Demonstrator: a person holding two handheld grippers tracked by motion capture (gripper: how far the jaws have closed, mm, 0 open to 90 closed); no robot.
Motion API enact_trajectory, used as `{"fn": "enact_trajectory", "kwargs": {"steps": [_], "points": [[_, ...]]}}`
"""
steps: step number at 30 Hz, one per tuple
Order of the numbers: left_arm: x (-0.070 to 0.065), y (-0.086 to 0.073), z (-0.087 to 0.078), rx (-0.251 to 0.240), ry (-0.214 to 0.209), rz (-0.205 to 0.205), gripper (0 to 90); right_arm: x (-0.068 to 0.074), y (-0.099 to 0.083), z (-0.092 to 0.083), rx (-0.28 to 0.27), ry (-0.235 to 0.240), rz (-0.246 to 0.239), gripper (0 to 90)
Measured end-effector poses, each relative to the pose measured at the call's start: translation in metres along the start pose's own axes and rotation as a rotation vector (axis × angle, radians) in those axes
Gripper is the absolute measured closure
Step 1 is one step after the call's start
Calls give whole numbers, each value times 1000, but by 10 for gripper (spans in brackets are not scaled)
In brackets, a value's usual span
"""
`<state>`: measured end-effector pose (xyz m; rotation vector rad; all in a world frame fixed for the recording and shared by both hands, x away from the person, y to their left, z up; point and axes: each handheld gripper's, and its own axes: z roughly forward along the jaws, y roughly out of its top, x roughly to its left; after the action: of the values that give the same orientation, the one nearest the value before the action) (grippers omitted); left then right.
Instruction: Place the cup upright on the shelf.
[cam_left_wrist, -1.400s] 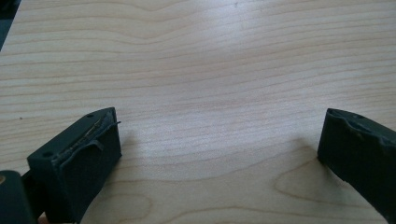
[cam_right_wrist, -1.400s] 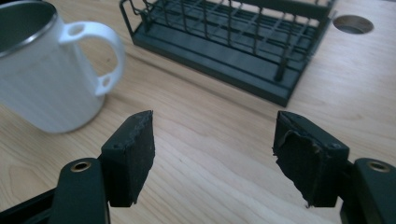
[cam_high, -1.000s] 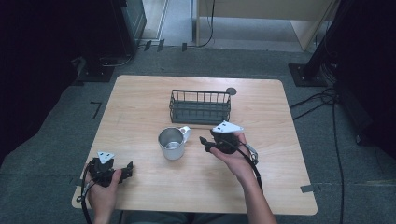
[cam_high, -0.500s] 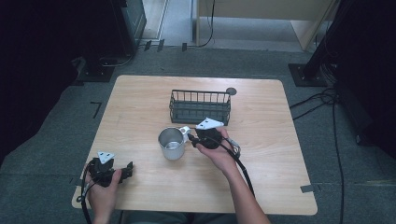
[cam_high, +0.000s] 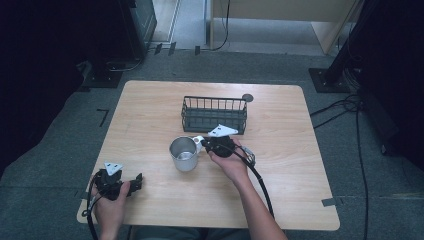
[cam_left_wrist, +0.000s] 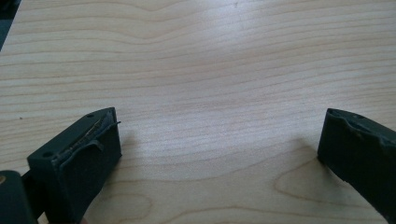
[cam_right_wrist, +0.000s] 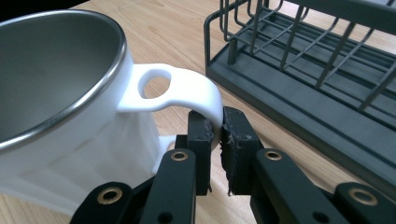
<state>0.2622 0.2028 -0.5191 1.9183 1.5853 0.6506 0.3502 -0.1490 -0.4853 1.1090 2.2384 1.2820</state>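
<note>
The right gripper is clamped on the handle of the white mug, just before the wire basket. The left gripper rests with jaws wide apart near the front left table edge, bare wood ahead.

Right hand-held gripper is clamped tight; left hand-held gripper gapes wide.
</note>
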Motion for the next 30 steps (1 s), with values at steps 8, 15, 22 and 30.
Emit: {"fn": "enact_trajectory", "kwargs": {"steps": [8, 15, 22, 30], "points": [[0, 0, 0, 0, 0, 0, 0, 6, -13, -20, 11, 54, 10, 776], [0, 0, 0, 0, 0, 0, 0, 25, -29, -43, 94, 199, -92, 683], [0, 0, 0, 0, 0, 0, 0, 12, -21, -40, 31, 116, -98, 486], [0, 0, 0, 0, 0, 0, 0, 18, -10, -24, 21, 195, -203, 475]]}}
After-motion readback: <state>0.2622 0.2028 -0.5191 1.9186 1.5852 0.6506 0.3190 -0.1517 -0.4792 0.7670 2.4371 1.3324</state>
